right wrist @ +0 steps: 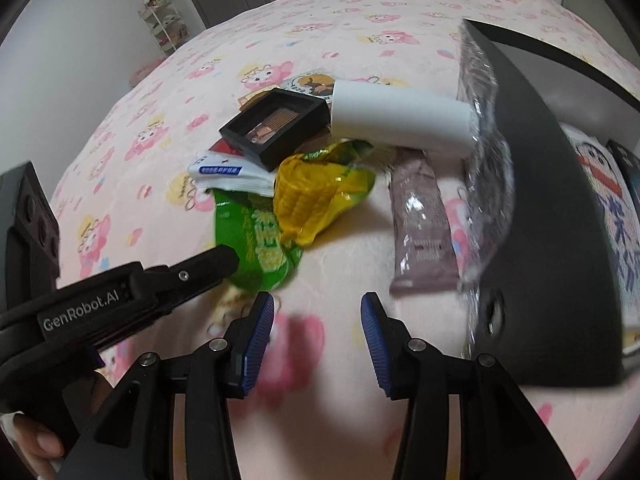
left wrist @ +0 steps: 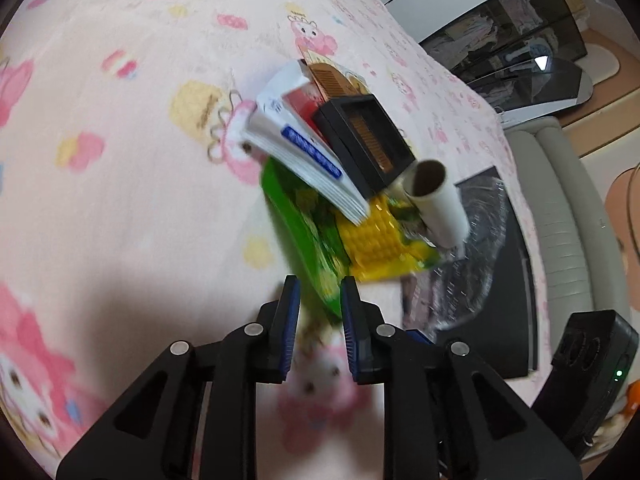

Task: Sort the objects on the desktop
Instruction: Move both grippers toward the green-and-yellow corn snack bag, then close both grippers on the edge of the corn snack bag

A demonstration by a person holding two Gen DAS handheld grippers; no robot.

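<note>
Two grippers hover low over a pile of small items on a pink cartoon blanket (right wrist: pixel 360 24).
Only the right wrist view shows the mauve sachet (right wrist: pixel 422 224) lying beside the black bin (right wrist: pixel 552 240). Left gripper (left wrist: pixel 320 300) stands slightly parted at the green snack bag (left wrist: pixel 304 236) edge, gripping nothing; right gripper (right wrist: pixel 318 312) is half open and empty over bare blanket.

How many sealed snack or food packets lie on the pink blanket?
3. The green packet is nearest the left gripper; the yellow corn packet lies partly on it; the mauve sachet lies beside the black bin. The pile may hide others.
</note>
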